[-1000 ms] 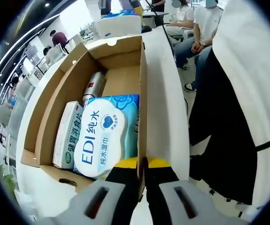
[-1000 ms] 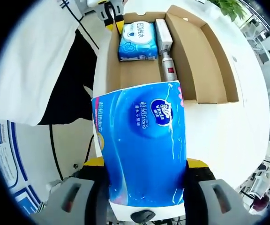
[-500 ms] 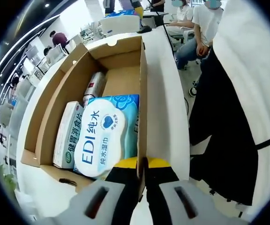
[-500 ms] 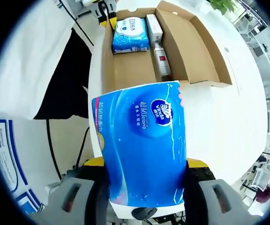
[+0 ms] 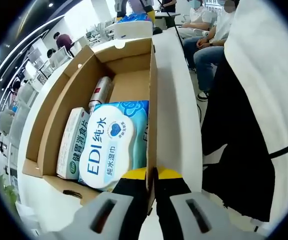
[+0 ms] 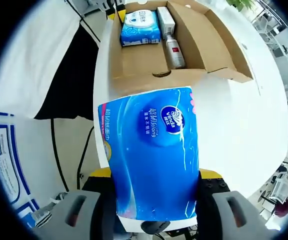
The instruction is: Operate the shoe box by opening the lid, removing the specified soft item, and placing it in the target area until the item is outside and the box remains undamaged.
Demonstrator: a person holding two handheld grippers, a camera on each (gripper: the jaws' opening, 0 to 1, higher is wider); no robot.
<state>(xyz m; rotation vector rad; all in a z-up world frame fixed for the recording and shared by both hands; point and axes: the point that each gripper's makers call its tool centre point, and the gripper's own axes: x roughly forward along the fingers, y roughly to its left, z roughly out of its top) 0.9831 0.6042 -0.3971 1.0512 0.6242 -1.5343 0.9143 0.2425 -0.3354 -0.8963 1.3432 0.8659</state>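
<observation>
The right gripper (image 6: 151, 200) is gripping a blue tissue pack (image 6: 151, 152) between its jaws, holding it outside the shoe box (image 6: 184, 50) and over the white table (image 6: 239, 130), just in front of the box's near end wall. The box is lying open beyond it, with a wet-wipes pack (image 6: 140, 26), a slim white carton (image 6: 165, 22) and a small bottle (image 6: 174, 49) inside.

The left gripper (image 5: 152, 176) is pinching the box's side wall (image 5: 152, 100) — jaws closed together on the cardboard edge. Just beside it the wet-wipes pack (image 5: 115, 142) is lying in the near end, with the carton (image 5: 73, 142) alongside and the bottle (image 5: 100, 92) farther in. Seated people (image 5: 204, 35) are visible beyond the table edge (image 5: 176, 110).
</observation>
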